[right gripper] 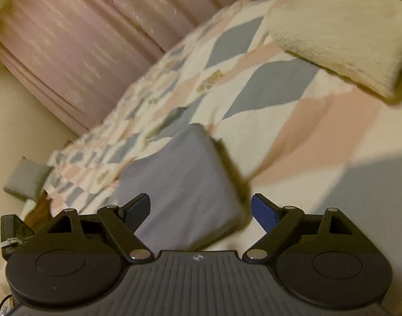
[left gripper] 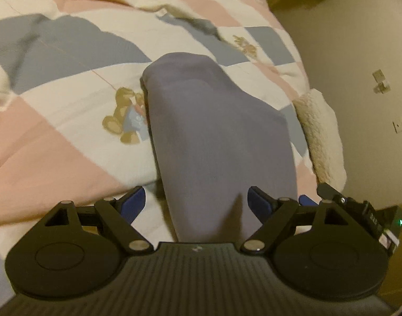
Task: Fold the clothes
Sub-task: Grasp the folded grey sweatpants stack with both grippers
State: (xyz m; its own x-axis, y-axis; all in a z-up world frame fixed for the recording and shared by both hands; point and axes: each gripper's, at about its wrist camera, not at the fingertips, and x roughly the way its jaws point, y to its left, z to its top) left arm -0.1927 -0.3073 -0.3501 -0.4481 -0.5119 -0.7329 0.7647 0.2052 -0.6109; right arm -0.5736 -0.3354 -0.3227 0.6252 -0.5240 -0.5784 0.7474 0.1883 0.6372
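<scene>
While both jaws stand wide, the left claw (left gripper: 196, 202) and right claw (right gripper: 201, 208) grip nothing; the folded grey garment (left gripper: 214, 137) lies between their fingers on the quilt (left gripper: 56, 84), near its edge.

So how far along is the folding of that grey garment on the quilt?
Done: the grey garment lies as a narrow folded strip on the patchwork quilt. In hand: nothing; the left gripper and right gripper are both open, fingers either side of the cloth, not pinching. Left: probably another fold or moving it aside.
</scene>
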